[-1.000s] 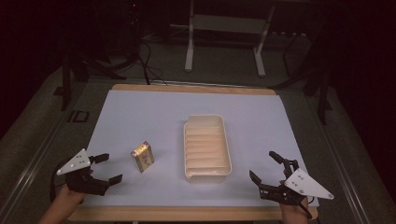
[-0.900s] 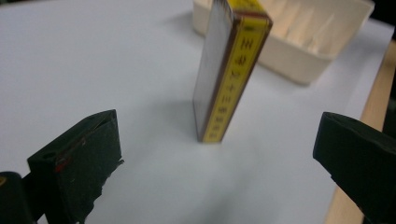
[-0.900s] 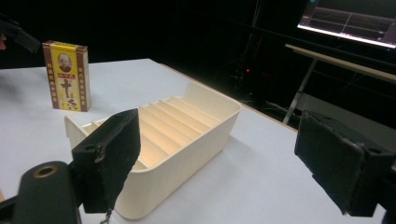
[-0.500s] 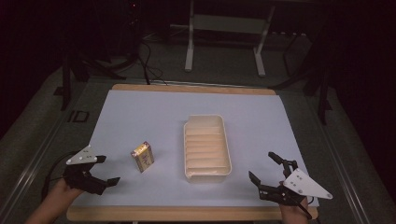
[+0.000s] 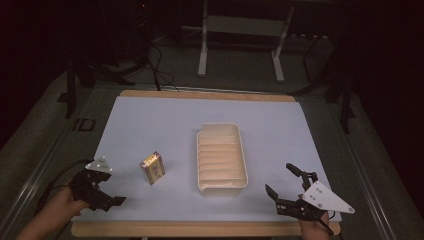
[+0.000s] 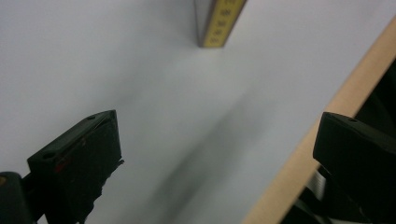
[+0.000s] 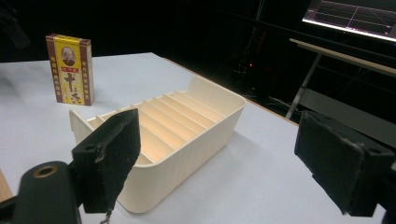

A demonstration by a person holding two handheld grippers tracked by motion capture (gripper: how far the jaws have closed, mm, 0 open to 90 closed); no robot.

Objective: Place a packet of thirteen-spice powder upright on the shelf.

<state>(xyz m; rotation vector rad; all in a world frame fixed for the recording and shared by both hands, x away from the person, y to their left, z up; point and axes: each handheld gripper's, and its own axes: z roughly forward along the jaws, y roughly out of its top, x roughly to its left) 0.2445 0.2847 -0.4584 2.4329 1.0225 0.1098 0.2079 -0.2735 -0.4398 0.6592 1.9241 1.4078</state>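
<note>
Now the box (image 5: 152,167) stands upright ahead of the left gripper (image 5: 102,192), whose spread jaws have swung round toward it from lower on the table — likely the start of a reach. Right gripper (image 5: 285,192) waits unmoved, jaws apart, tray (image 5: 220,184) just ahead.

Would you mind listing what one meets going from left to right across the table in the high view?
Left gripper → yellow box standing upright → cream ribbed tray → right gripper, all over the white table.
</note>
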